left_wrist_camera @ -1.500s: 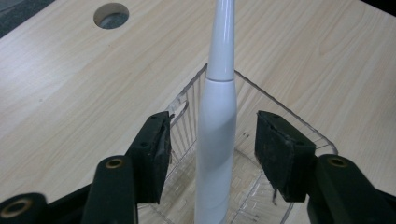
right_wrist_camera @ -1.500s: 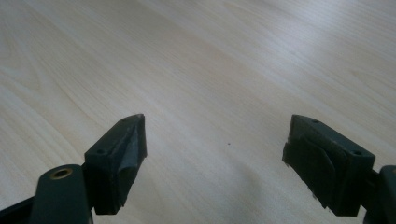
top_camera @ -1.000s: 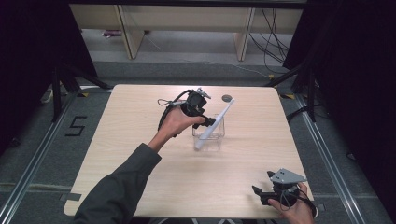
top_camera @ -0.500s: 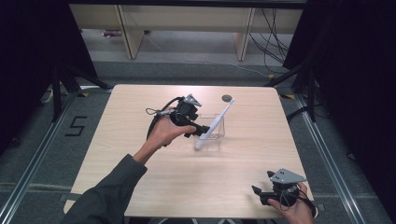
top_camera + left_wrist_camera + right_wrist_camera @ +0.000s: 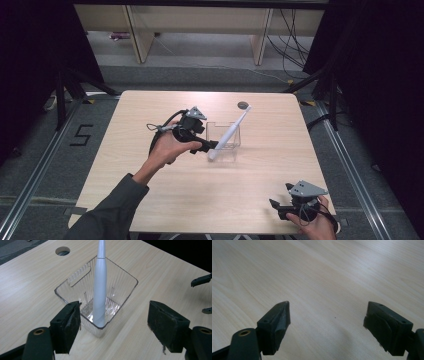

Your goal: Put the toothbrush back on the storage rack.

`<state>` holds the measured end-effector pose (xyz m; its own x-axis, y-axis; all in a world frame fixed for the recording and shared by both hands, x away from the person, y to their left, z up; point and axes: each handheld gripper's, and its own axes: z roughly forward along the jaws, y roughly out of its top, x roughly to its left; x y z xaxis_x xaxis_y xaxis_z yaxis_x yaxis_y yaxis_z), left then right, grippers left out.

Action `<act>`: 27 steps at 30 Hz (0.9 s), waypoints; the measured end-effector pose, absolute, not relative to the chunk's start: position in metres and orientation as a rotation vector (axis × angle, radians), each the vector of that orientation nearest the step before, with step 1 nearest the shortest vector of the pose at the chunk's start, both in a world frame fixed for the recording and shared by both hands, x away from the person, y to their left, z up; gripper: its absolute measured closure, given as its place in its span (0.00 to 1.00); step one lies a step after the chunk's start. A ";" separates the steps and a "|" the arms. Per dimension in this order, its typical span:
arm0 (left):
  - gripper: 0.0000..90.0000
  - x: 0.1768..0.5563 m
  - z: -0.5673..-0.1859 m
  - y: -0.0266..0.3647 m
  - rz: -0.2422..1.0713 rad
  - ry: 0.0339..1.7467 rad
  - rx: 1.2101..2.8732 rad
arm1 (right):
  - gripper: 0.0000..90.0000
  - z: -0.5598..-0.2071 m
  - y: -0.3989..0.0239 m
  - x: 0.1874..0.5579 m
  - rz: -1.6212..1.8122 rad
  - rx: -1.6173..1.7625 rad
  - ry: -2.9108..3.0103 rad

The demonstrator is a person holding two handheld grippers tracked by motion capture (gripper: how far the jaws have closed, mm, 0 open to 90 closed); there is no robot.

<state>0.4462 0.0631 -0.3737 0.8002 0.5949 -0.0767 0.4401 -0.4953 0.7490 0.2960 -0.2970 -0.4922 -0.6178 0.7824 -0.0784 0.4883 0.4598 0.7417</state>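
Note:
A clear plastic box (image 5: 231, 131) stands a little behind the middle of the table. A slim white rod (image 5: 233, 131), like a toothbrush handle, leans in it with its top towards the far right. In the left gripper view the rod (image 5: 100, 290) rests its base in the near corner of the box (image 5: 75, 282). My left gripper (image 5: 210, 145) is just left of the box, open; its jaws have just been opening, and its pads (image 5: 72, 322) touch nothing. My right gripper (image 5: 276, 207) stands open over bare wood (image 5: 327, 290) near the front right edge.
A round hole (image 5: 243, 105) lies in the tabletop behind the box. The table (image 5: 150, 200) is pale wood with black curtains to both sides and a shelf unit (image 5: 200, 30) on the floor beyond. The other gripper's jaw tips (image 5: 202, 280) show far right in the left gripper view.
The left gripper has let go of the white rod, opened, and drawn back left and towards the near side. The rod stays leaning in the box. The right hand has not moved.

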 end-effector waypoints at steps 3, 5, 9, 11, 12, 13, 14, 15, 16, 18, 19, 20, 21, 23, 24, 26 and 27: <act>0.28 0.446 -0.375 0.068 0.252 0.773 2.168 | 0.23 -0.491 -0.296 0.295 0.972 1.090 2.311; 0.28 0.446 -0.376 0.071 0.256 0.778 2.164 | 0.23 -0.492 -0.297 0.296 0.974 1.066 2.303; 0.28 0.445 -0.376 0.075 0.279 0.778 2.160 | 0.23 -0.491 -0.297 0.295 0.975 1.091 2.310; 0.28 0.445 -0.376 0.077 0.280 0.778 2.159 | 0.23 -0.491 -0.297 0.295 0.973 1.090 2.310; 0.27 0.445 -0.376 0.078 0.291 0.779 2.161 | 0.23 -0.491 -0.297 0.295 0.975 1.078 2.306; 0.27 0.445 -0.376 0.079 0.284 0.778 2.163 | 0.23 -0.492 -0.297 0.296 0.975 1.065 2.300; 0.26 0.445 -0.376 0.080 0.281 0.782 2.163 | 0.23 -0.492 -0.297 0.296 0.974 1.066 2.301; 0.26 0.445 -0.376 0.081 0.285 0.781 2.163 | 0.23 -0.492 -0.297 0.296 0.975 1.065 2.302; 0.25 0.445 -0.377 0.082 0.287 0.778 2.159 | 0.23 -0.492 -0.297 0.296 0.974 1.059 2.299; 0.25 0.445 -0.377 0.085 0.298 0.790 2.148 | 0.23 -0.492 -0.297 0.296 0.975 1.062 2.298; 0.25 0.445 -0.378 0.088 0.296 0.789 2.147 | 0.23 -0.492 -0.297 0.296 0.975 1.066 2.300; 0.25 0.445 -0.379 0.090 0.297 0.795 2.148 | 0.23 -0.492 -0.297 0.296 0.976 1.066 2.299; 0.25 0.445 -0.379 0.092 0.301 0.805 2.147 | 0.23 -0.492 -0.297 0.296 0.977 1.068 2.301; 0.25 0.445 -0.381 0.096 0.310 0.817 2.146 | 0.23 -0.492 -0.296 0.296 0.976 1.084 2.310; 0.25 0.445 -0.381 0.098 0.306 0.816 2.143 | 0.23 -0.491 -0.296 0.295 0.972 1.095 2.312; 0.25 0.443 -0.382 0.102 0.305 0.821 2.137 | 0.23 -0.491 -0.297 0.296 0.973 1.076 2.314; 0.25 0.443 -0.383 0.103 0.308 0.826 2.135 | 0.23 -0.492 -0.297 0.297 0.975 1.067 2.314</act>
